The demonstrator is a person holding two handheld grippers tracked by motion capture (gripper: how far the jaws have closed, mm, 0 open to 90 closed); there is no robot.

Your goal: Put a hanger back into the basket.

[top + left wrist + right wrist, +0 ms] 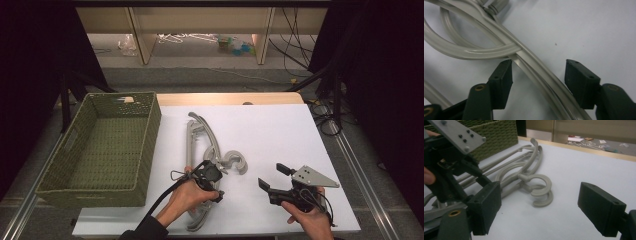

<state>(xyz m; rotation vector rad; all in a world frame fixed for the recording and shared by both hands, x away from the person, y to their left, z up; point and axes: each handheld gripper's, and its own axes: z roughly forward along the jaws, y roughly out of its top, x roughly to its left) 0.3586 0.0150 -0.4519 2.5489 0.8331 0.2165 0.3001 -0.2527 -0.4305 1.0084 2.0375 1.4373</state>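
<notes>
High view: white tabletop [270, 130], grey floor [200, 75]

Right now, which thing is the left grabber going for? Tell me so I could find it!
Find the white table with the green woven basket on its left. Just right of the basket lie grey plastic hangers, stacked together. The left gripper has open jaws around one curved arm; unlike everything else, the hangers have round hooks.

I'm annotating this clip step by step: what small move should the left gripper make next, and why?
Probably close the left gripper on the grey hanger arm. Its jaws are open and straddle that arm without the pads pressing on it, low over the white table. The green basket stands beside the hangers, so a firm grip likely comes before any lift.
</notes>
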